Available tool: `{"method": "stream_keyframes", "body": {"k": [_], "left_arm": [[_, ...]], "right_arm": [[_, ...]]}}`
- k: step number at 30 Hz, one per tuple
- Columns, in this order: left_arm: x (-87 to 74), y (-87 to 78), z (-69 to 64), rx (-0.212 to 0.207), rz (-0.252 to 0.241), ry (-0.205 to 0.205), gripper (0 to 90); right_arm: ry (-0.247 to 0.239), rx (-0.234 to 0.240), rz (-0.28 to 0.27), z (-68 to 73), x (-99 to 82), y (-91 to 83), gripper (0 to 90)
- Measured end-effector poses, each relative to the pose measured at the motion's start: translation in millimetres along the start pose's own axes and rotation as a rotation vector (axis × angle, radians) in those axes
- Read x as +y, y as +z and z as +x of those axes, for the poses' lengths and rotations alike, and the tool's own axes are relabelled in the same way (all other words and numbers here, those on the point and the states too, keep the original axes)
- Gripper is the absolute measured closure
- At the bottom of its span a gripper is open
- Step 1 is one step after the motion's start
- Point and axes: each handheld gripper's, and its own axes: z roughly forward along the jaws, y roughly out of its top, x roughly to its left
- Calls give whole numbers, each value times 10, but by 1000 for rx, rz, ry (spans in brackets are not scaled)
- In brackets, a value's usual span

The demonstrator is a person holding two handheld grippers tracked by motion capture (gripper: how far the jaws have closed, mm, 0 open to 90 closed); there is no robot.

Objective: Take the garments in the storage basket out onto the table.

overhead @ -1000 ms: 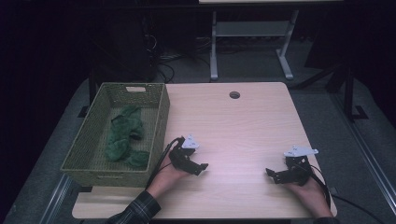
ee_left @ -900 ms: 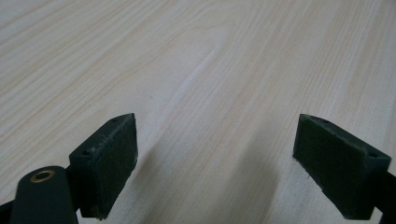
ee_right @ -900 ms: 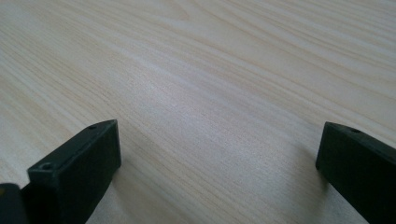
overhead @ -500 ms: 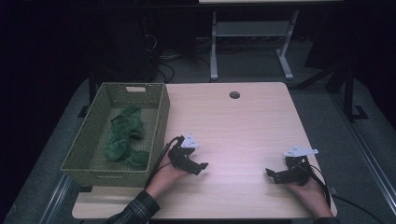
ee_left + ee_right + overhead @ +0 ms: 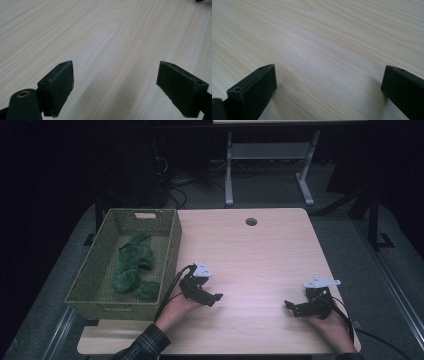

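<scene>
Compared with a second ago, almost nothing is changed: the left gripper (image 5: 212, 298) and the right gripper (image 5: 292, 307) are kept low on the near part of the light wooden table (image 5: 260, 250), both with jaws spread wide and nothing held between them, so no new step seems started. The crumpled green cloth pieces (image 5: 132, 267) are seen lying inside the green woven rectangular basket (image 5: 170, 250) at the left.

Left gripper (image 5: 212, 297), lower centre-left of the high view: shifted very slightly toward the lower left over the last second. Right gripper (image 5: 295, 307), lower right of the frame: position drifted only marginally, if at all. No other change visible between pictures.
</scene>
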Motion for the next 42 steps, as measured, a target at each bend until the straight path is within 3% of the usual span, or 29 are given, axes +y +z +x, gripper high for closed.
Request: {"method": "stream_keyframes", "body": {"k": [4, 7, 42], "left_arm": [[27, -38, 2, -2, 0, -1, 137], [40, -52, 6, -28, -9, -30, 137], [323, -373, -13, -38, -22, 12, 139]], "right_arm": [[0, 0, 0, 0, 0, 0, 0], [0, 0, 0, 0, 0, 0, 0], [-1, 0, 1, -1, 0, 0, 0]]}}
